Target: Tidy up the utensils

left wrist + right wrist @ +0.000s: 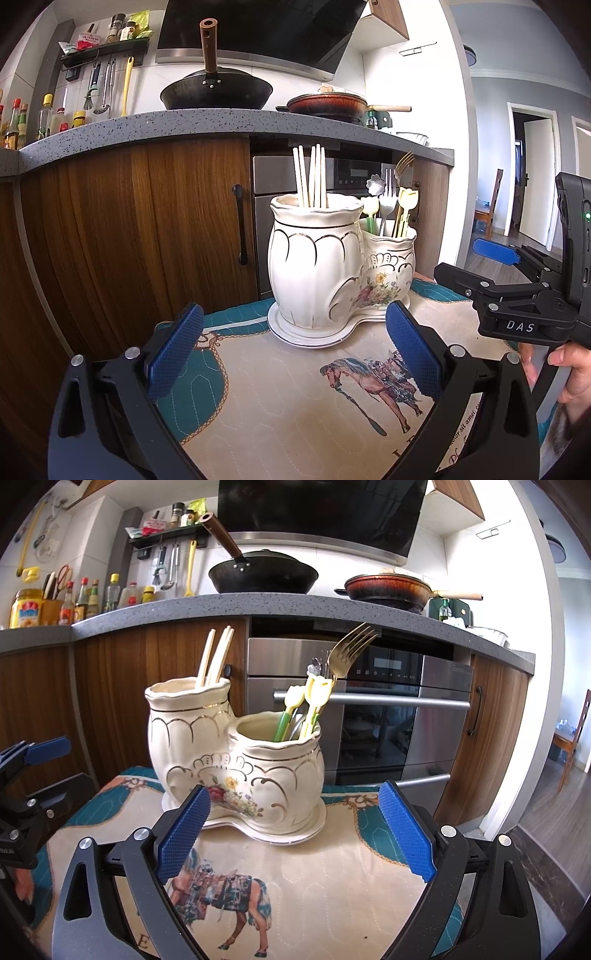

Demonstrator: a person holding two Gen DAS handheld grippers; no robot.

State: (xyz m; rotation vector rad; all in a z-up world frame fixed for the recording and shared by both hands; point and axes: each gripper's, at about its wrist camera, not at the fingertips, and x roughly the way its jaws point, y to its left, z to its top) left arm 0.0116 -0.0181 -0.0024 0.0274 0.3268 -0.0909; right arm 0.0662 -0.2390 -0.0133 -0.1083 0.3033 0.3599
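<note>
both hand-held grippers hang with pads wide apart, holding nothing: the left hand-held gripper [293, 352], and the right hand-held gripper [295, 830], marked "das". beyond them, a cream, gold-trimmed double ceramic holder [236, 753] sits on its saucer on the table's horse-print cloth [314, 886], chopsticks [310, 175] in the taller pot, a gold fork [349, 651] and tulip-handled utensils [314, 698] in the shorter.

We see bare cloth [314, 878] before the holder [236, 764]; chopsticks [312, 177] and fork [349, 650] stick up, blocking passage overhead.
</note>
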